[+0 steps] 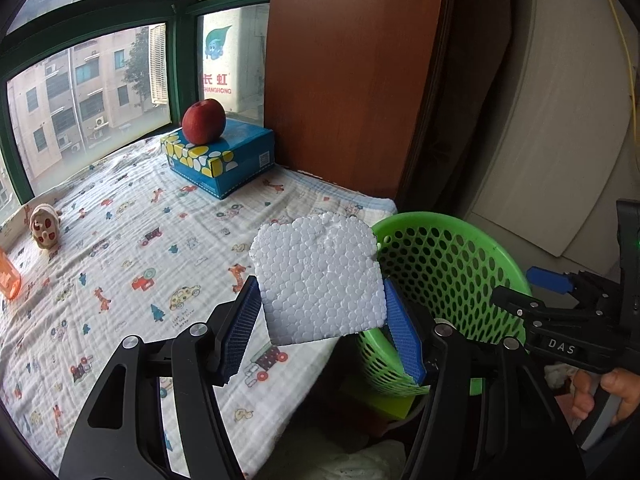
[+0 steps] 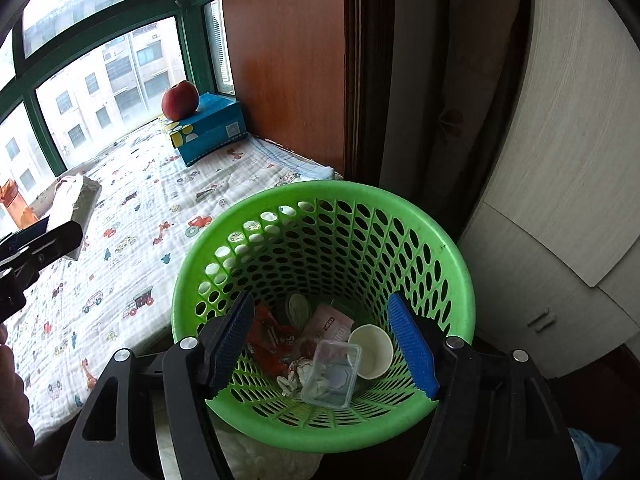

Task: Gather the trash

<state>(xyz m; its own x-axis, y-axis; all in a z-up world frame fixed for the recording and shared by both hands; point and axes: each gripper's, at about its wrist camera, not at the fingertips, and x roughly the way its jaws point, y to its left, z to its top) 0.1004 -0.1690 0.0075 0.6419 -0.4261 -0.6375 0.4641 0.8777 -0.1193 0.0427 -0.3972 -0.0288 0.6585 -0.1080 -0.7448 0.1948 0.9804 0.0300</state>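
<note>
**Foam scrap held at the bin's edge**

The left claw point(image 1: 320, 320) grips a slab of white polystyrene foam point(image 1: 318, 278) between its blue ribbed pads, one pad pressed to each side edge. The foam is roughly square with rounded, ragged corners; its face is pebbled with fused beads and carries a shallow dent near the upper right. It hangs above the edge of the bed, just beside the rim of a green perforated waste basket point(image 1: 452, 256), not yet over the opening. From the right wrist camera the same slab point(image 2: 76, 204) shows edge-on and greyish at the far left, above the patterned sheet.

The right claw point(image 2: 324, 344) stands wide apart over the basket point(image 2: 320, 196), nothing between its pads — it holds nothing. In the bottom of the basket lie a white paper cup point(image 2: 372, 350), a clear plastic container point(image 2: 332, 372), a red wrapper point(image 2: 270, 340), a pink packet point(image 2: 328, 324) and crumpled paper point(image 2: 294, 378).

Farther back on the bed sheet point(image 1: 120, 240), printed with small cars and giraffes, a red apple point(image 1: 204, 121) sits on top of a blue tissue box point(image 1: 220, 160) by the green-framed window point(image 1: 180, 60). A small plush toy point(image 1: 43, 226) lies near the left edge.
</note>
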